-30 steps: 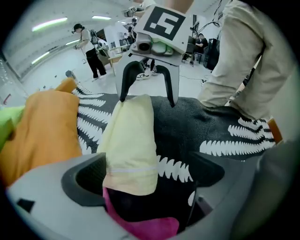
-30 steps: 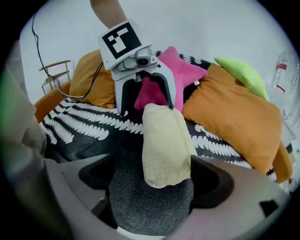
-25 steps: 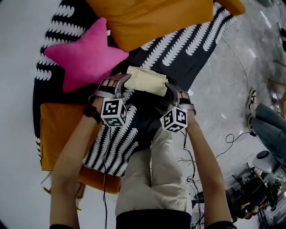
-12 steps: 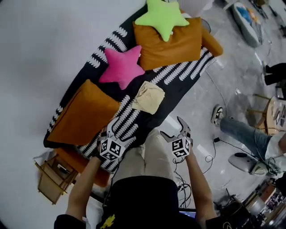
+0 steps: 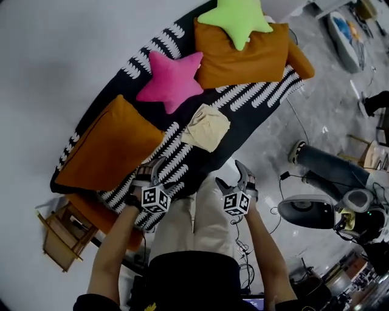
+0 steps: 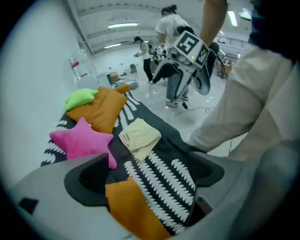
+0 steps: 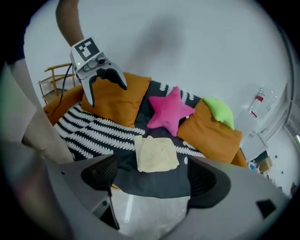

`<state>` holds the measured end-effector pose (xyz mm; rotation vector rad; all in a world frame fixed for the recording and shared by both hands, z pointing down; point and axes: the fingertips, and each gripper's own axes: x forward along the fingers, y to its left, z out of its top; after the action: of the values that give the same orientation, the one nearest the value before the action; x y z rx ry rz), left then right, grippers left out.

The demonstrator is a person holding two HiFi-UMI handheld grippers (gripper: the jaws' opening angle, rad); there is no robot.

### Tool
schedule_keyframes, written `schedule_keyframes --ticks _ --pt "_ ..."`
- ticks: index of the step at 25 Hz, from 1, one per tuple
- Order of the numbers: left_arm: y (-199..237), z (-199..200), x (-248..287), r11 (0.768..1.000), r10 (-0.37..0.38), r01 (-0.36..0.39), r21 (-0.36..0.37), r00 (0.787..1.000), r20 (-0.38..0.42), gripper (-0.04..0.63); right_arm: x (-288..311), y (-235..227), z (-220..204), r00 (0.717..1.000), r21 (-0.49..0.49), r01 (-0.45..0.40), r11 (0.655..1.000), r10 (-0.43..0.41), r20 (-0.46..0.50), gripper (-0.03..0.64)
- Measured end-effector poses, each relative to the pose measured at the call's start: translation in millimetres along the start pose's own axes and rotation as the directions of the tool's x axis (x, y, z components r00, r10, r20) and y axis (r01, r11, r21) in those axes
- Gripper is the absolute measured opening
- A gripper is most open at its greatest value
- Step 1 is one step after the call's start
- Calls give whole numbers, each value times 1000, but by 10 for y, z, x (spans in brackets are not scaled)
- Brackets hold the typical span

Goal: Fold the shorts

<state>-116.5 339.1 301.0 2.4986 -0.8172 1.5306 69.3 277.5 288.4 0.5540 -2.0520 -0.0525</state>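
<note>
The shorts (image 5: 206, 126) are a pale cream bundle, folded into a rough square. They lie flat on a black cover (image 5: 255, 112) printed with white feathery stripes, towards its front edge. Nothing touches them. A pink star cushion (image 5: 172, 81) sits just behind them, with a strip of black cover between the two. One orange cushion (image 5: 106, 146) lies to their left and another orange cushion (image 5: 243, 54) behind them to the right. A lime green star cushion (image 5: 238, 18) rests on top of that second one.

Both of your grippers are held away from the shorts, on your side of the cover's front edge. Your left gripper (image 5: 163, 176) hangs over the striped corner of the cover, near the left orange cushion. Its jaws are spread wide and nothing is between them. Its own view looks past them to the cover and the cushion below. Your right gripper (image 5: 234, 176) hangs over your beige trousers (image 5: 194, 225), level with the left one. Its jaws have just been closing a little. They stand well apart and hold nothing, and through the gap you see the cover's edge and the grey floor (image 5: 285, 121).

Beyond the cover, a white wall fills the upper left of the head view. A wooden rack (image 5: 61, 234) stands at the cover's left end. Cables (image 5: 243, 246) trail on the floor by your right leg.
</note>
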Motion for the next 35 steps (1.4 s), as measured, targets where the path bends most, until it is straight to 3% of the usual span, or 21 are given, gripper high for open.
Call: schedule_keyframes --ticks 2,5,6,10,13,15,17,18,19,23,24,25,28,32,35 --pt "-20 -149 589 991 -44 50 127 998 -48 525 504 162 -230 999 -10 -26 1000 26 -34 477" --pt "70 -364 1562 952 -97 131 278 986 -134 525 1301 258 -590 997 -50 -35 998 32 -71 410" --pt "120 -440 1878 935 -111 161 316 979 -169 525 1557 267 -698 997 -67 -34 997 29 -76 358" --pt "278 -692 2781 841 -106 208 499 969 -225 525 2381 504 -1035 993 -195 -79 978 59 -106 303" --pt "324 -752 3132 802 -138 251 542 961 -240 525 2772 560 -1213 993 -362 -62 930 20 -120 253" --pt "365 -777 3151 789 -189 300 537 949 -253 525 2870 506 -1191 995 -411 -27 911 -17 -103 213" --pt "459 -718 3089 788 -218 303 536 951 -217 501 2879 430 -1135 996 -400 -4 917 -30 -79 147" --pt "490 -667 3067 790 -219 288 542 957 -190 391 2864 397 -1135 997 -386 3 923 -32 -68 119" --pt "496 -625 3055 790 -216 275 548 961 -170 351 2839 369 -1145 998 -366 7 931 -31 -59 100" --pt "540 -448 2990 789 -175 214 577 977 -123 289 2618 157 -999 1000 -199 -8 980 2 -31 74" --pt "612 -379 2947 802 -150 180 570 984 -99 185 2554 88 -922 1000 -155 -13 988 9 -24 72" --pt "681 -323 2905 823 -132 154 547 988 -80 40 2504 33 -864 1000 -124 -20 992 18 -17 69" --pt "565 -309 2763 879 -154 174 443 985 -82 28 2337 132 -914 997 -101 -77 992 76 -16 64" --pt "-50 -488 2285 874 -247 268 404 963 -105 26 1920 724 -1006 970 -128 -244 961 244 -12 63" --pt "-39 -399 2043 880 -290 302 365 953 -89 26 1766 704 -902 939 -13 -342 940 342 43 63"
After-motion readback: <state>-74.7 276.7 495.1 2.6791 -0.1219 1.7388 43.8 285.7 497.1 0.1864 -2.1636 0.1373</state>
